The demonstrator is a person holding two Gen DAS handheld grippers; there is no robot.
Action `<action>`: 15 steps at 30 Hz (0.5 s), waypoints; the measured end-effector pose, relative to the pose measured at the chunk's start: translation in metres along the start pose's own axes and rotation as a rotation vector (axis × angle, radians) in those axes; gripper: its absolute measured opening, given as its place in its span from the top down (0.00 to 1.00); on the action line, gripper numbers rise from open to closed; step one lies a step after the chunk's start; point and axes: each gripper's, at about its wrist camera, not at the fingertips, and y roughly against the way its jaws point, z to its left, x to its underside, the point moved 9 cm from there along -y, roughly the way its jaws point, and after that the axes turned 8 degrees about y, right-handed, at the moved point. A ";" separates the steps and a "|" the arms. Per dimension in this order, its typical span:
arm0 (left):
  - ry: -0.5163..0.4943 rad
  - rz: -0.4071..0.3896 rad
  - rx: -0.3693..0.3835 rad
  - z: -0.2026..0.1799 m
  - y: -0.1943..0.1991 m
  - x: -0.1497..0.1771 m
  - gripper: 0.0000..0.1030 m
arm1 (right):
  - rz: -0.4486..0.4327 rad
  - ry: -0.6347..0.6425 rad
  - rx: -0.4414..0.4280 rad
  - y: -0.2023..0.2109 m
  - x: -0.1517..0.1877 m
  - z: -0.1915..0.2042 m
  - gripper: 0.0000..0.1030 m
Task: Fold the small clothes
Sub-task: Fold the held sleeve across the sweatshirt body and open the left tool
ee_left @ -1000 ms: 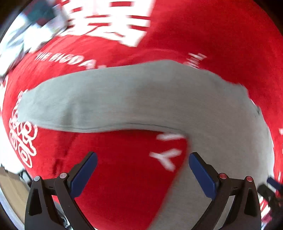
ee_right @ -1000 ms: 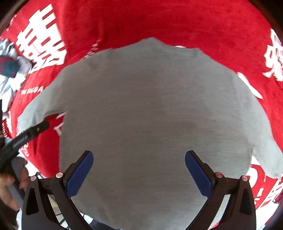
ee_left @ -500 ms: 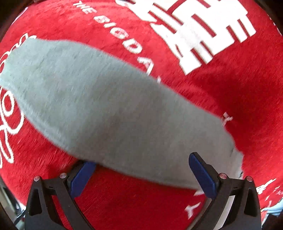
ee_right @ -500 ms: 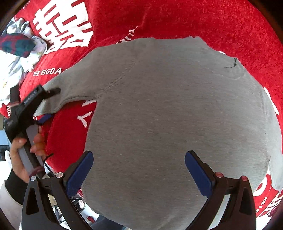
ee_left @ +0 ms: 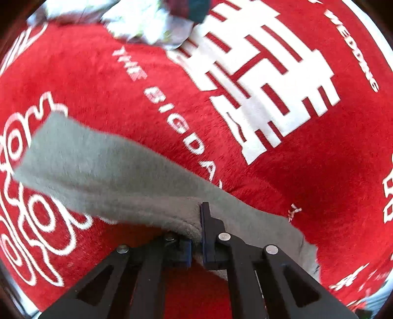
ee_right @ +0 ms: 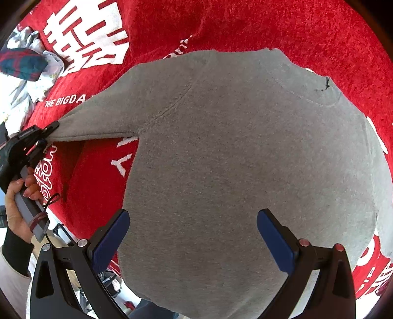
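Observation:
A grey sweater (ee_right: 233, 159) lies flat on a red blanket (ee_right: 270, 24) with white lettering. Its sleeve (ee_left: 98, 171) stretches out to the left, and my left gripper (ee_left: 196, 230) is closing tight on the sleeve's lower edge, with the cloth bunched between the pads. The right wrist view shows the same left gripper (ee_right: 51, 127) pinching the sleeve (ee_right: 98, 117) near its end, held by a person's hand (ee_right: 14, 196). Over the sweater's lower body my right gripper (ee_right: 194, 220) hovers open, nothing between its blue pads.
A heap of other clothes (ee_left: 152, 22), pale with a dark plaid piece, lies at the far edge of the red blanket (ee_left: 319, 184). In the right wrist view that heap (ee_right: 27, 71) sits at the upper left. The blanket's edge and floor show at the lower left.
My left gripper slid along the sleeve toward its end and closed on its lower edge. The right gripper drifted slightly and stays open over the sweater body.

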 end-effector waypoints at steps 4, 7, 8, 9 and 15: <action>-0.160 -0.050 -0.017 -0.034 0.012 0.003 0.94 | -0.017 -0.024 0.000 0.006 0.002 -0.004 0.00; -0.298 -0.086 0.012 -0.076 0.026 0.008 0.94 | -0.044 -0.060 -0.004 0.014 0.005 -0.013 0.00; -0.335 -0.092 0.027 -0.089 0.029 0.011 0.94 | -0.050 -0.069 -0.003 0.016 0.005 -0.016 0.00; -0.385 -0.095 0.049 -0.108 0.033 0.017 0.94 | -0.059 -0.082 -0.001 0.019 0.007 -0.020 0.00; -0.679 -0.068 0.187 -0.218 0.040 0.083 0.94 | -0.102 -0.196 -0.003 0.038 0.020 -0.060 0.00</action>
